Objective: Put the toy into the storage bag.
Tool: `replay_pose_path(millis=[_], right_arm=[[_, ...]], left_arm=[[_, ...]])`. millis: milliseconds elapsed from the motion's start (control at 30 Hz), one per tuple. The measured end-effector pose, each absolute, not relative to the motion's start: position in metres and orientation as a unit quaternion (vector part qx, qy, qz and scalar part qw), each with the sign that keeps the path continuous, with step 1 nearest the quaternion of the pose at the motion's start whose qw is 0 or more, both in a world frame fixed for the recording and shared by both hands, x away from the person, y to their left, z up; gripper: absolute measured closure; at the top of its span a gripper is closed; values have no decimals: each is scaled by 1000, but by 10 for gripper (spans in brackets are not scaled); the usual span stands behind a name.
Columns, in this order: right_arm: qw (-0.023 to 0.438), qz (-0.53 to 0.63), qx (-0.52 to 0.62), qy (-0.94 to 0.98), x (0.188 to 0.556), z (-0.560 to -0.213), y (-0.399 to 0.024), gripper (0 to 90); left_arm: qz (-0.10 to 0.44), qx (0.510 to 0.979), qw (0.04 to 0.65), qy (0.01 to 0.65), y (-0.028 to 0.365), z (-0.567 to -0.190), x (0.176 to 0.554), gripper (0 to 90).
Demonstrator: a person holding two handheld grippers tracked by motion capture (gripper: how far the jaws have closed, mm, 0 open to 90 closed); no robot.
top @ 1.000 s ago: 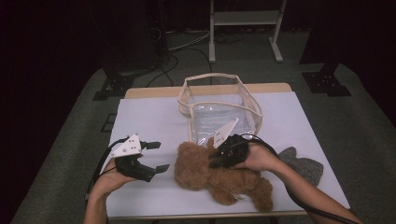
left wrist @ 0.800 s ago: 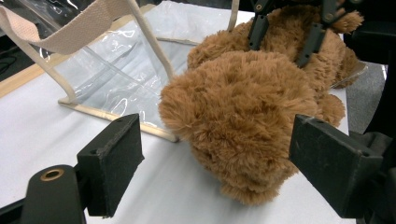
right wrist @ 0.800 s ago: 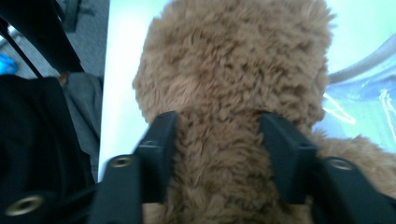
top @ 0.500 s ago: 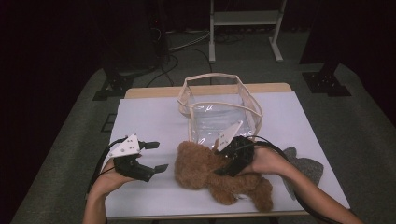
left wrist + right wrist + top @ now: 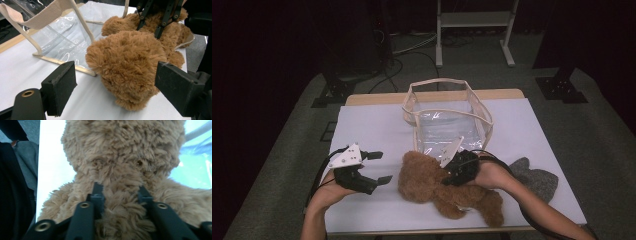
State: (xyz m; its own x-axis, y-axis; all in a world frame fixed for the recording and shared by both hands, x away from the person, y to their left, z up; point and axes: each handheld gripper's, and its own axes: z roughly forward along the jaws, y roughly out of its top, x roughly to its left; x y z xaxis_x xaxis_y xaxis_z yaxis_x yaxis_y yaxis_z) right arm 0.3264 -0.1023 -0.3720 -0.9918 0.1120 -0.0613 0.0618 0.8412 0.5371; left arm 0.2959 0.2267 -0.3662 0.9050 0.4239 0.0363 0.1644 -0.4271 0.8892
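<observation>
Teddy bear [image 5: 437,182] lies on the white table [image 5: 377,125] just in front of the clear bag [image 5: 447,117]; nearest us, our right gripper [image 5: 451,176], its jaws having just been closing, is clamped into the plush below the head, while our left gripper [image 5: 378,167] waits beside the head, jaws apart and empty. We judge a deep bite into the body safest, since fur alone slips, and we lift clear of the bag's rim.

I see a clear plastic tote bag with cream fabric trim [image 5: 447,112] standing open mid-table on the white table cover [image 5: 372,125]. A grey knitted cloth [image 5: 537,177] lies near the right edge. Behind the table, a white metal stand [image 5: 474,22] and black cables [image 5: 407,47] sit on the floor.
</observation>
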Motion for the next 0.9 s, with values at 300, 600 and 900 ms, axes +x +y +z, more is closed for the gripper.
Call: replay_pose_path(millis=[300, 600, 900], right_arm=[[30, 334, 47, 941, 327, -365, -115, 773], [17, 370, 55, 927, 327, -365, -122, 802], [17, 386, 53, 921, 325, -366, -125, 817]], left_arm=[[129, 835, 506, 175, 226, -365, 296, 163], [130, 833, 507, 179, 229, -365, 296, 163], [130, 833, 507, 180, 230, -365, 296, 163]])
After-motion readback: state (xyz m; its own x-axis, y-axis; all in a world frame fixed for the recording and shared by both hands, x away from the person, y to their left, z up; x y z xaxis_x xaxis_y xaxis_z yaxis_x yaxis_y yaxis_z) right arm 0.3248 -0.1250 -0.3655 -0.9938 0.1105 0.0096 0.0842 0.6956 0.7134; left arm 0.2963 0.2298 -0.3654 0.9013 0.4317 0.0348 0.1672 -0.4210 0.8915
